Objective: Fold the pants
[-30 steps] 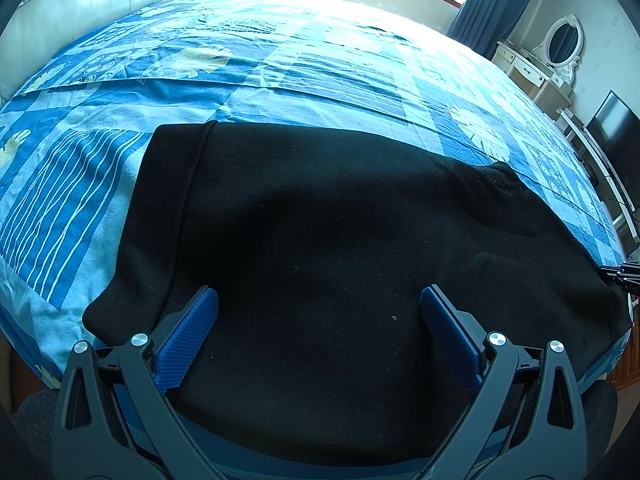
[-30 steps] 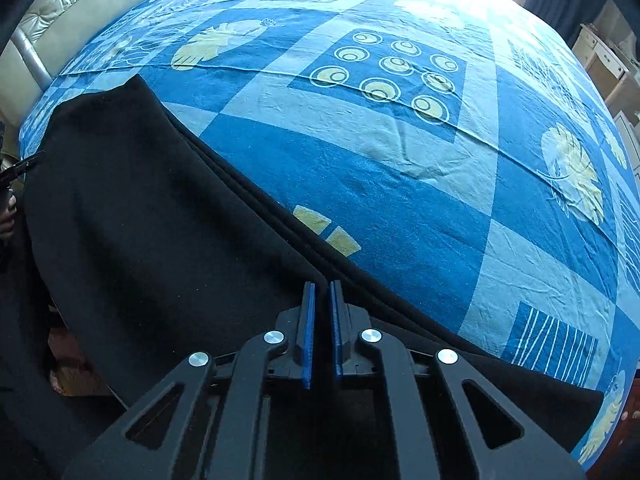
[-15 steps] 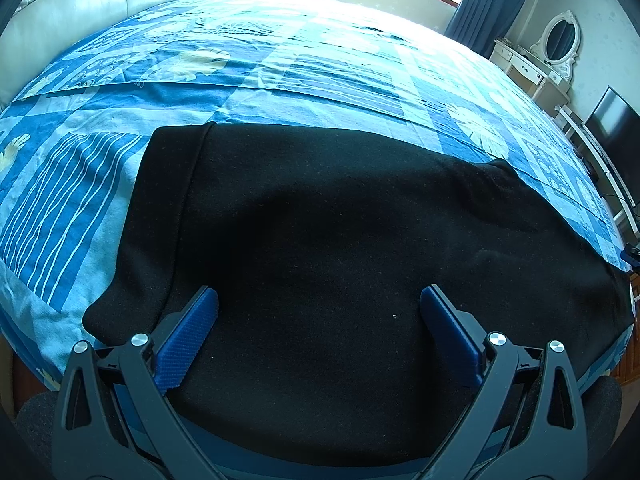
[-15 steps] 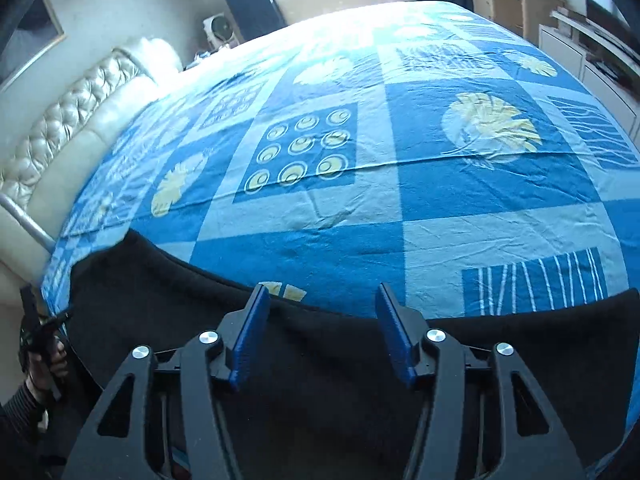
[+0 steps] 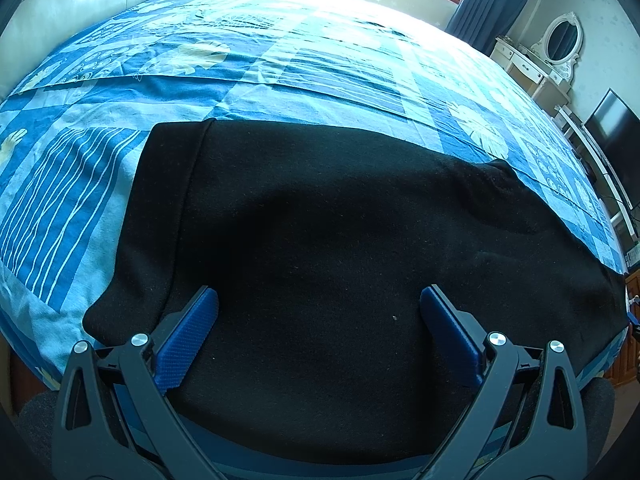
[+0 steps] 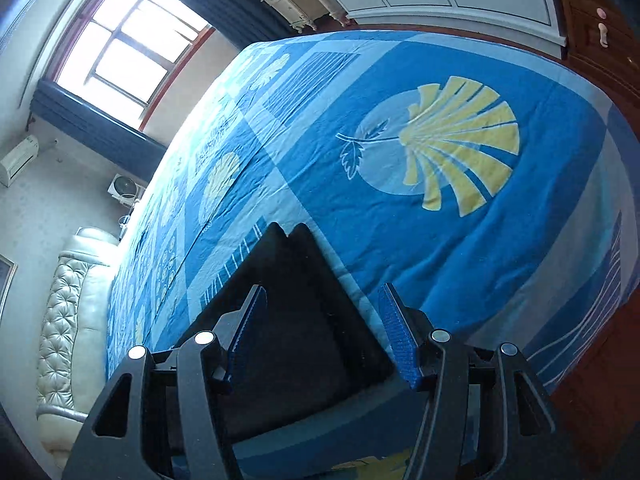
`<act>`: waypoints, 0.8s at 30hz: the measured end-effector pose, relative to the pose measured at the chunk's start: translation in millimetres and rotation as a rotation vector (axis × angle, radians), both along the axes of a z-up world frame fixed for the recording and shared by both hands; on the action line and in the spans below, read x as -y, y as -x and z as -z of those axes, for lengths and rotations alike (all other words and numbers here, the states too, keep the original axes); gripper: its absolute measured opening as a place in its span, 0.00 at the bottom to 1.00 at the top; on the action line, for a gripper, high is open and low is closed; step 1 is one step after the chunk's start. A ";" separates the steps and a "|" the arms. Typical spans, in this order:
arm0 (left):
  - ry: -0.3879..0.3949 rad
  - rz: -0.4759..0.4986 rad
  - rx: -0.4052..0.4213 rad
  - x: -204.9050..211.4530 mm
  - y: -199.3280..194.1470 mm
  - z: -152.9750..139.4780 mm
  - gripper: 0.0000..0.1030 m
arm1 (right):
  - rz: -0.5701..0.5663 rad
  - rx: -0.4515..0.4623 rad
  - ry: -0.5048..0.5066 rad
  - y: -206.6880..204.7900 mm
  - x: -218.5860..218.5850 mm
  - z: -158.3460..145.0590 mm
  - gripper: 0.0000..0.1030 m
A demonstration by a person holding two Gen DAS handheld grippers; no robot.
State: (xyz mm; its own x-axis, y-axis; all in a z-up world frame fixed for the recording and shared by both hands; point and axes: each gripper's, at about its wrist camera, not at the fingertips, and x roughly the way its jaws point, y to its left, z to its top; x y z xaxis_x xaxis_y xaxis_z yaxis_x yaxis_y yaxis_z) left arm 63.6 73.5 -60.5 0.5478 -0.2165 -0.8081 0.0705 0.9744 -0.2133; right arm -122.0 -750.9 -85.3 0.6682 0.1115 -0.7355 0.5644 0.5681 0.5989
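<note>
The left hand-held gripper [image 5: 318, 308] hangs released, its blue pads wide apart above the black pants [image 5: 340, 260], which stretch flat ahead of it and off to both sides across the bed [image 5: 320, 80]. The right hand-held gripper [image 6: 322, 312] is released too, jaws apart with nothing pinched, over the leg ends of the pants [image 6: 296, 300]; patterned blue bedspread [image 6: 460, 200] lies beyond.

both grippers: left gripper [image 5: 318, 300] & right gripper [image 6: 322, 300] w/ black frames, blue ribbed pads [image 5: 188, 332], silver screws [image 6: 204, 337].
</note>
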 end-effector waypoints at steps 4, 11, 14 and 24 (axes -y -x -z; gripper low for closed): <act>0.001 -0.006 -0.022 0.1 -2.3 -0.6 0.98 | -0.025 0.000 -0.007 -7.5 1.8 18.3 0.58; -0.012 -0.023 -0.039 1.6 -5.5 -0.2 0.98 | -0.182 0.027 -0.076 -23.4 -9.0 24.7 0.63; -0.023 -0.027 -0.042 3.0 -6.5 0.4 0.98 | -0.199 0.021 -0.071 -25.0 -16.4 23.6 0.54; -0.015 -0.023 -0.045 0.9 -6.6 -0.2 0.98 | -0.139 0.126 -0.120 -21.5 -46.9 9.7 0.22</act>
